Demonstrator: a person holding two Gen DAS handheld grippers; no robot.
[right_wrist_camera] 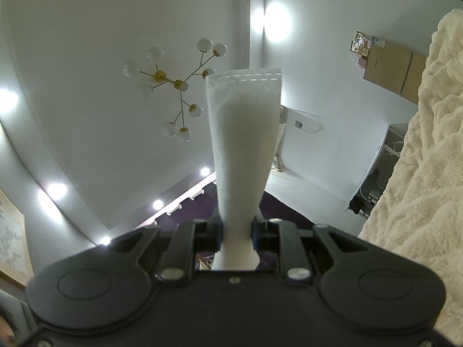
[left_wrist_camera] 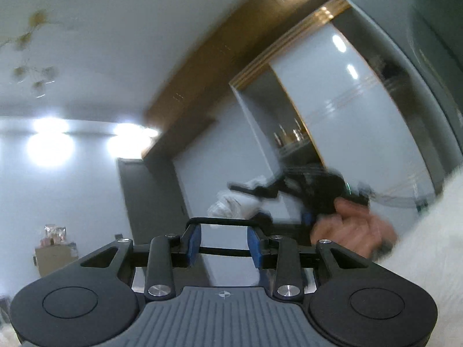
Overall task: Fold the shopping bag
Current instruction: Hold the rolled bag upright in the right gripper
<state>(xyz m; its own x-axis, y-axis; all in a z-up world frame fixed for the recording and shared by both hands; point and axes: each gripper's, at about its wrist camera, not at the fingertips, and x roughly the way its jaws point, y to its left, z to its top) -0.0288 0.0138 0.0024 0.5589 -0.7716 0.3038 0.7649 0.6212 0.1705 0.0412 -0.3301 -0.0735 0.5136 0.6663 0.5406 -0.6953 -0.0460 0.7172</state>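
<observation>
We judge the fold to be somewhere in its middle, though we cannot say how many folds are made: both cameras tilt up toward the ceiling and neither shows the body of the bag or any surface it might lie on.

What we do see is a narrow white band of the shopping bag (right_wrist_camera: pixel 244 133), a woven strip with a stitched hem at its far end, standing straight out ahead of the right gripper (right_wrist_camera: pixel 236 231). The blue pads press on it from both sides, so the jaws are closed down narrow on the fabric, and the strip pinches in at the grip and fans wider beyond it. A cream fluffy blanket (right_wrist_camera: pixel 416 173) lies off to that gripper's right.

The left gripper (left_wrist_camera: pixel 223 243) has its jaws part open with nothing between the pads; only room shows through the gap. Ahead of it and to its right, blurred by motion, we make out the person's hand (left_wrist_camera: pixel 353 231) around the other tool, with what is probably crumpled white bag (left_wrist_camera: pixel 231 205) fabric hanging from it.

Still to do, as far as we can judge: take a second hold with the free left gripper, bring the fabric over, and lay it flat.
</observation>
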